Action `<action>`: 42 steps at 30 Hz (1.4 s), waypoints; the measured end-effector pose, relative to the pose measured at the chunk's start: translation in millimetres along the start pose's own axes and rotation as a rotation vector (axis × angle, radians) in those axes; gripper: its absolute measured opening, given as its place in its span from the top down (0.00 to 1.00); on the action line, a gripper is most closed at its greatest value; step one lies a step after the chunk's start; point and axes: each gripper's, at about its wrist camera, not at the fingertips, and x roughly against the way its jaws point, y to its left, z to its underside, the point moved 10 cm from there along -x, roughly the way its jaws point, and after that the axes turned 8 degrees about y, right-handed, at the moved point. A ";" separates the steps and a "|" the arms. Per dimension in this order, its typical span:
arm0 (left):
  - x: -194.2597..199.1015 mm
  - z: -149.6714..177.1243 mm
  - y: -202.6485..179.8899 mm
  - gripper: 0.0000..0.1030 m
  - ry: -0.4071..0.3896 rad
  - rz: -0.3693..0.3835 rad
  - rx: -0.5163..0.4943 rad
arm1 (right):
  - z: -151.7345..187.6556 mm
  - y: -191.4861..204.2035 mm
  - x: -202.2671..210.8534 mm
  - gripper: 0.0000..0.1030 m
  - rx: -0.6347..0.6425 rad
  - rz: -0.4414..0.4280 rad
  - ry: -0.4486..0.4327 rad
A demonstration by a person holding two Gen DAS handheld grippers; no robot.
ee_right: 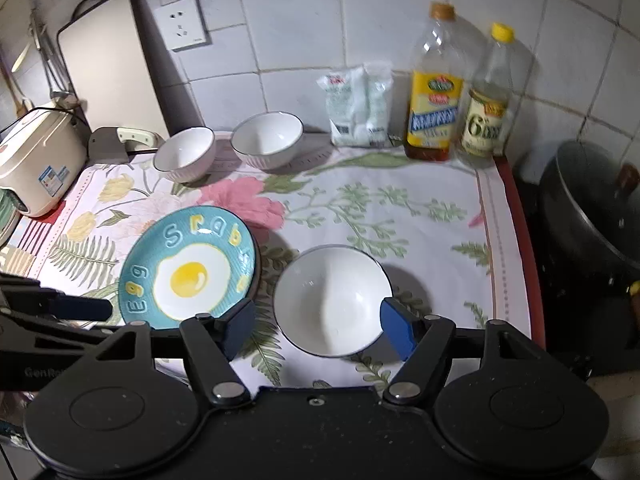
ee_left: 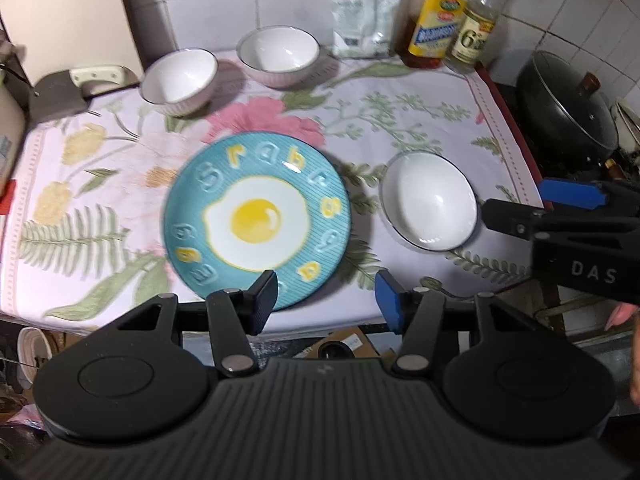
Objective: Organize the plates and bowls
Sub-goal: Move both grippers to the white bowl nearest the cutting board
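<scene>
A blue plate (ee_left: 256, 216) with a fried-egg picture lies on the floral cloth; it also shows in the right wrist view (ee_right: 188, 268). A white bowl (ee_left: 430, 206) sits to its right, also in the right wrist view (ee_right: 332, 300). Two more white bowls stand at the back (ee_left: 180, 80) (ee_left: 280, 54), also seen in the right wrist view (ee_right: 186, 158) (ee_right: 268, 140). My left gripper (ee_left: 326, 300) is open and empty over the plate's near edge. My right gripper (ee_right: 318, 330) is open and empty, its fingers either side of the near white bowl.
Two bottles (ee_right: 436, 88) (ee_right: 486, 96) and a white bag (ee_right: 358, 106) stand against the tiled wall. A black lidded pot (ee_right: 592, 216) is at the right. A rice cooker (ee_right: 38, 160) and a cutting board (ee_right: 108, 64) are at the left.
</scene>
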 end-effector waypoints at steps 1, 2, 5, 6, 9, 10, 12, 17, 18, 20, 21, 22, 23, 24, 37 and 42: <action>4.6 -2.0 4.3 0.46 -0.007 -0.002 0.005 | -4.0 3.2 2.9 0.28 0.009 0.001 -0.003; 9.1 -5.1 8.6 0.45 -0.018 -0.004 0.009 | -8.2 6.5 5.2 0.28 0.019 0.003 -0.006; 19.0 -16.0 20.2 0.42 -0.043 -0.013 0.026 | -20.6 15.0 10.9 0.28 0.040 0.003 -0.015; 21.9 -20.0 23.1 0.42 -0.050 -0.014 0.030 | -25.6 17.4 12.1 0.27 0.047 0.003 -0.019; 29.1 -31.5 27.2 0.42 -0.061 -0.015 0.005 | -39.2 24.6 14.6 0.27 0.065 -0.014 -0.021; 31.3 -36.1 28.4 0.42 -0.064 -0.021 -0.004 | -44.4 27.1 15.2 0.27 0.073 -0.022 -0.022; 34.3 -45.5 30.1 0.42 -0.073 -0.035 -0.013 | -54.7 31.9 16.9 0.27 0.092 -0.031 -0.035; 33.3 -73.7 37.7 0.42 -0.085 -0.043 -0.010 | -84.7 37.7 13.7 0.28 0.124 -0.043 -0.058; 30.8 -79.7 39.8 0.41 -0.084 -0.045 -0.006 | -90.7 37.5 12.0 0.27 0.128 -0.046 -0.058; 26.0 -91.2 44.4 0.41 -0.081 -0.051 0.009 | -103.5 36.9 7.0 0.28 0.134 -0.051 -0.061; 23.4 -96.5 46.9 0.41 -0.080 -0.050 0.019 | -110.0 36.4 3.7 0.28 0.136 -0.055 -0.061; 20.1 -101.8 49.3 0.41 -0.076 -0.047 0.028 | -116.5 35.7 0.2 0.28 0.139 -0.061 -0.061; 16.9 -105.7 51.8 0.41 -0.069 -0.045 0.035 | -122.5 34.5 -3.8 0.27 0.142 -0.067 -0.057; 13.7 -110.1 53.4 0.41 -0.063 -0.043 0.043 | -127.0 33.7 -7.6 0.27 0.144 -0.075 -0.050; -39.9 -182.5 71.6 0.43 -0.092 0.037 0.194 | -184.9 21.8 -95.4 0.28 0.042 -0.290 -0.006; -74.7 -206.9 83.2 0.44 -0.109 0.058 0.300 | -193.8 7.4 -143.3 0.28 -0.088 -0.374 0.024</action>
